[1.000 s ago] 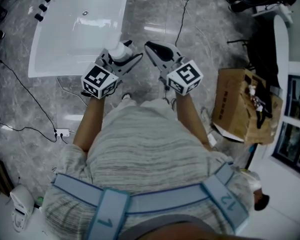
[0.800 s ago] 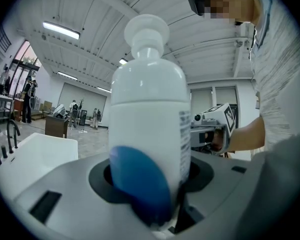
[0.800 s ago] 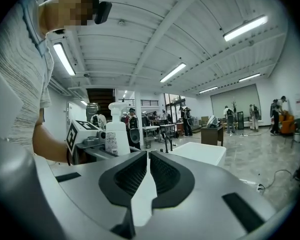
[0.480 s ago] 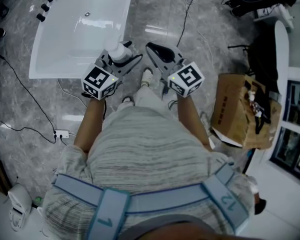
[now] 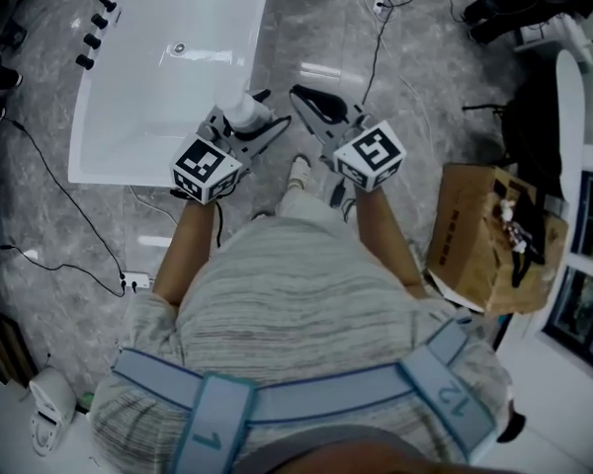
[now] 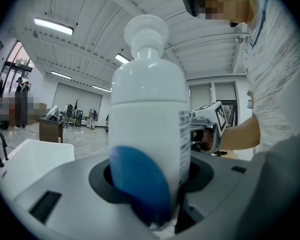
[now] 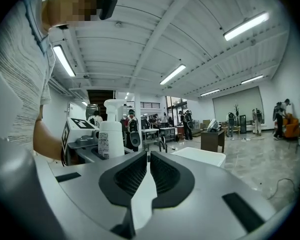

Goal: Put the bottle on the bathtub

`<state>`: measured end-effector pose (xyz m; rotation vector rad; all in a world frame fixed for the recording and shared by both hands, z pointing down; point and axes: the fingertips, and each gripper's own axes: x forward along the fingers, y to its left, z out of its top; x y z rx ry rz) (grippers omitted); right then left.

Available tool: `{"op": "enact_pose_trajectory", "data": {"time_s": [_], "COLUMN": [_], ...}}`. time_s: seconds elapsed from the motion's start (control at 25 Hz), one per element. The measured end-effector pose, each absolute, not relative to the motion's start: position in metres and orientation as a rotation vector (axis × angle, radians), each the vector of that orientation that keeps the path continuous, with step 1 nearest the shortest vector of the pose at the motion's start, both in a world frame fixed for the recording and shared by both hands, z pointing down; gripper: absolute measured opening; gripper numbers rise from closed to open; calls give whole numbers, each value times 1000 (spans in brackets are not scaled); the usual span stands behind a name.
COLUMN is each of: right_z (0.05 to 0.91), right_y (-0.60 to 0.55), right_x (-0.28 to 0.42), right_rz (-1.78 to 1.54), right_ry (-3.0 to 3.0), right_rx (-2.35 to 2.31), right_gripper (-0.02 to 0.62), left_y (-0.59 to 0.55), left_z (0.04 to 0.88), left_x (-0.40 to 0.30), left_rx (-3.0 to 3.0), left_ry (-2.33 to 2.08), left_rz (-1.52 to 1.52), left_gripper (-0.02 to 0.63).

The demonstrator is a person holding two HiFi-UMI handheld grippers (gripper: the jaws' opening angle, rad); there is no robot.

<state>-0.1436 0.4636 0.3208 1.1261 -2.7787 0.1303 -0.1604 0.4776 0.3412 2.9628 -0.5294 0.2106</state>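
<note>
Gripping a white plastic bottle (image 6: 147, 109) with a round cap upright in the left tongs (image 5: 272, 112), exactly as a second ago. Keeping the right tongs (image 5: 298, 94) pinched together on nothing. Holding the bottle in the air by the right rim of the white rectangular bathtub (image 5: 158, 87), not set down. Since then, stepped forward over the grey marble floor (image 5: 306, 28): white shoe (image 5: 298, 171) now showing between the arms, brown cardboard box (image 5: 474, 235) lower in view.
</note>
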Motion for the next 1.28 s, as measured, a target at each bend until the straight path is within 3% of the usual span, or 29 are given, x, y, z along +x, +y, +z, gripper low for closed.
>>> {"op": "enact_pose_trajectory", "data": {"time_s": [0.96,1.28], "right_z": [294,298], "right_y": [334,313], "right_x": [-8,7], "right_rz": [105,80], "right_ry": [-2842,-2848], "right_rx": [1145,1157], "right_gripper": [5,5], "left_y": [349,333], "left_z": [318,328], "left_x": [-28,-13], "left_rx": [2977,2972], "left_ry": [-574,-528], "left_rz": [206,227], "left_gripper": [239,239]}}
